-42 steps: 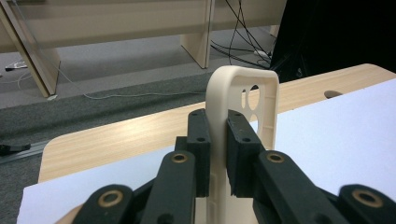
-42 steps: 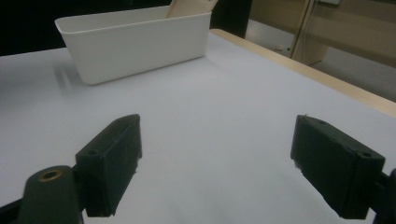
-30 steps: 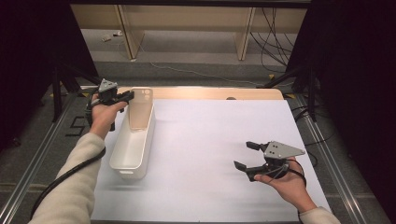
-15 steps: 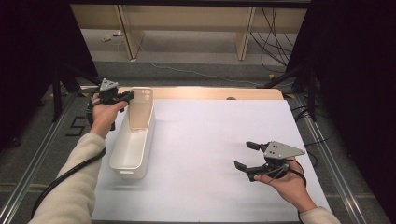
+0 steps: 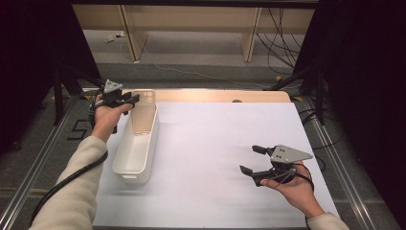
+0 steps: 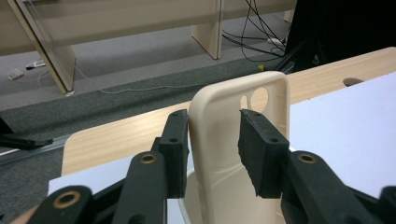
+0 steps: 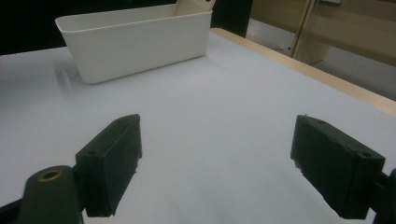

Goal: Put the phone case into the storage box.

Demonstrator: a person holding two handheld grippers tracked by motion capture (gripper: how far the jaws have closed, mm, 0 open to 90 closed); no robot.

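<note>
Phone case (image 6: 233, 154), cream-coloured, stands upright at the far end of the white bin (image 5: 136, 143), its top edge with the camera cut-outs rising above the bin's rim. In the left gripper view the left gripper (image 6: 214, 142) straddles the case: one pad sits against the case's outer edge, while the other pad stands a little off its inner face, with a sliver of room between. The jaws have just been opening, and the case stays between them without being pinched. In the high view the left gripper (image 5: 125, 99) sits at the far left corner of the bench (image 5: 215, 96), just beside the bin's far end, with the hand (image 5: 106, 117) behind it.

The bin lies lengthwise near the left edge of the white mat (image 5: 215, 143), its long side running from near to far. Its right wall borders a broad bare stretch of mat that reaches across to the right gripper (image 5: 249, 160). That gripper hovers near the right, near part of the mat, well apart from the bin, jaws spread wide with nothing between them; in the right gripper view bare mat shows between the two pads, and the bin (image 7: 135, 42) stands beyond. A strip of wooden bench edge runs along the far side of the mat.
</note>
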